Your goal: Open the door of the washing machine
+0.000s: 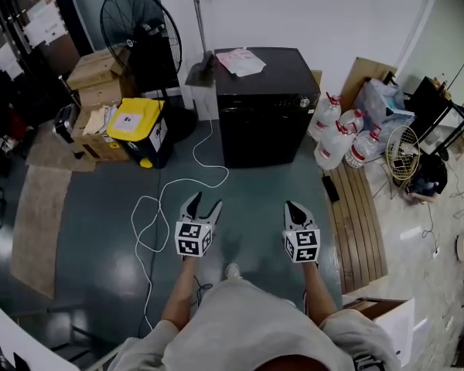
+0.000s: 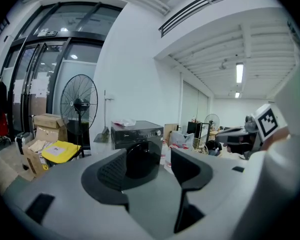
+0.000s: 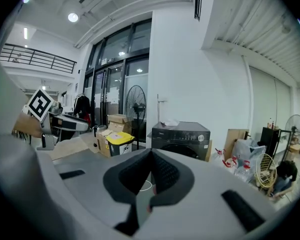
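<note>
Fingers (image 2: 112, 171) of the left gripper (image 2: 147, 151) stand released and well apart, with nothing between the pads; the gap frames only distant background. Fingers (image 3: 130, 175) of the right gripper (image 3: 151, 151) are closed tip to tip, pads meeting, and grasp nothing.

Both grippers hang in free air over the grey floor (image 1: 100, 230), side by side and level with each other, each on an outstretched forearm (the head view shows this; neither gripper view does). Each gripper view catches the other gripper's marker cube at its edge.

The washing machine (image 1: 263, 107) is a black front-loader standing against the white wall (image 1: 309, 10), well apart from both grippers and straight ahead of them. Its door (image 2: 140, 156) appears as a dark round panel, seated flush in the front face. That is clearest in the left gripper view. From the head view the front is too foreshortened to judge the door. A crumpled paper (image 1: 240, 60) lies on the machine's top.

A white cable (image 1: 170, 199) loops across the floor from near the left gripper toward the machine's left side. Left of the machine stand a pedestal fan (image 1: 139, 29), cardboard boxes (image 1: 97, 76) and a yellow-lidded box (image 1: 139, 126). Right of it are clear water bottles (image 1: 340, 134) with red caps, and a slatted wooden board (image 1: 356, 207) lies on the floor.
</note>
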Demonstrator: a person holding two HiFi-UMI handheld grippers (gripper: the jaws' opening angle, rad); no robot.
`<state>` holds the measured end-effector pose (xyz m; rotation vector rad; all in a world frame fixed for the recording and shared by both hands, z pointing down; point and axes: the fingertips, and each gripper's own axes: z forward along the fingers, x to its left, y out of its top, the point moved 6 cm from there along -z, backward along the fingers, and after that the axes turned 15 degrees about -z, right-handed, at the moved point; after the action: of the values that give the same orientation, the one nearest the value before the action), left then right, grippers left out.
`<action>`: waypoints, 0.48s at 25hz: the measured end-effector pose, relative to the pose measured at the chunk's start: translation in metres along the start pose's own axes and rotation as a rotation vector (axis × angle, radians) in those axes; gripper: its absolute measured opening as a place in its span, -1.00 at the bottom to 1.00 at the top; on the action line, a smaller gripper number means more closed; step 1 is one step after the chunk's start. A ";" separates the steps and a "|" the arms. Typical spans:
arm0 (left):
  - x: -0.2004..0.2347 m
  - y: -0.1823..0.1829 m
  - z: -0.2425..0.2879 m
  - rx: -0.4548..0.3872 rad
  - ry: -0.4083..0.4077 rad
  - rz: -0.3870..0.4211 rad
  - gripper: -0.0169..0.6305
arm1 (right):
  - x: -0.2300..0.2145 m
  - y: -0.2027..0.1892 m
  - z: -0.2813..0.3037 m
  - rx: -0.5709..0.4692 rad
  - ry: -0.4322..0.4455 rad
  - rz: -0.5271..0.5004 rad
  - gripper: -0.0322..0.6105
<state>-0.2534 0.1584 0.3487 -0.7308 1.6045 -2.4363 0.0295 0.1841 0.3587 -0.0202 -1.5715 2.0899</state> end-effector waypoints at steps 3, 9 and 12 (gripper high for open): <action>0.020 0.013 0.022 0.003 -0.013 0.003 -0.12 | -0.002 0.009 0.028 0.003 -0.008 -0.001 -0.90; 0.051 0.031 0.053 0.003 -0.033 0.012 -0.12 | -0.003 0.021 0.067 0.014 -0.020 -0.014 -0.90; 0.060 0.036 0.064 0.011 -0.041 0.014 -0.12 | -0.002 0.024 0.076 0.025 -0.024 -0.012 -0.90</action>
<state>-0.2814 0.0684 0.3556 -0.7600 1.5748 -2.4032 -0.0019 0.1103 0.3611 0.0225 -1.5554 2.1075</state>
